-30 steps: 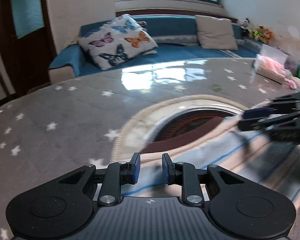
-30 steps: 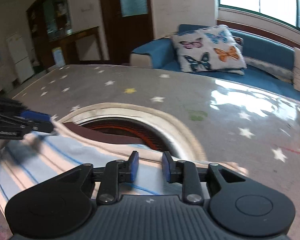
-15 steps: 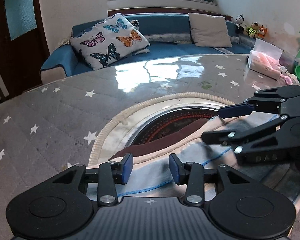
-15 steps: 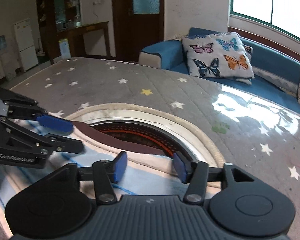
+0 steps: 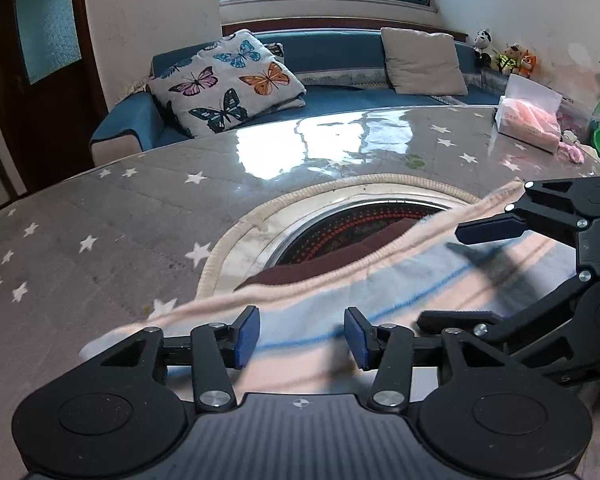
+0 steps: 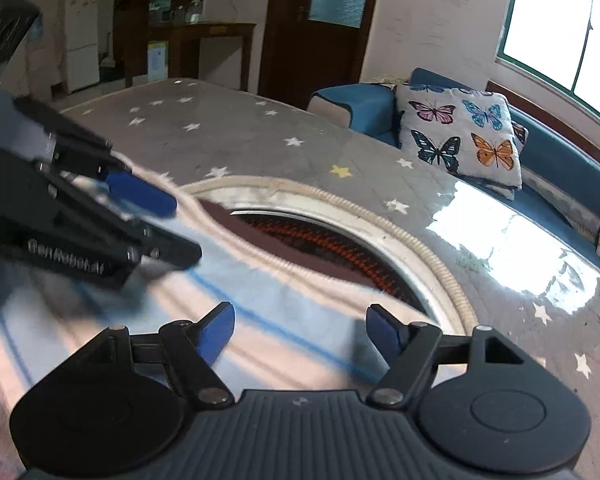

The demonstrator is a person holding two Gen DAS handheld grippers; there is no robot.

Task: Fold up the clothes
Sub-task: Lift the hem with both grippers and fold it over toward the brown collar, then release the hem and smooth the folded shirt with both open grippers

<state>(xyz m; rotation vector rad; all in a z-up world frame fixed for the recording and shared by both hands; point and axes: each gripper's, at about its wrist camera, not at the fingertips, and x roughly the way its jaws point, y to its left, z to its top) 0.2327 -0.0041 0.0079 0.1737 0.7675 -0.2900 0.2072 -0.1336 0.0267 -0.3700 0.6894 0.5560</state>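
Both jaws gape apart above the striped garment (image 5: 380,292), its hem (image 5: 320,276) crossing the table (image 5: 100,220).

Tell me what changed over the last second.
Both jaws opened: the left hand-held gripper and right hand-held gripper went from nearly shut on the striped garment to wide open, letting it go, and lifted slightly. The garment stays draped across the round inset of the star-patterned table.
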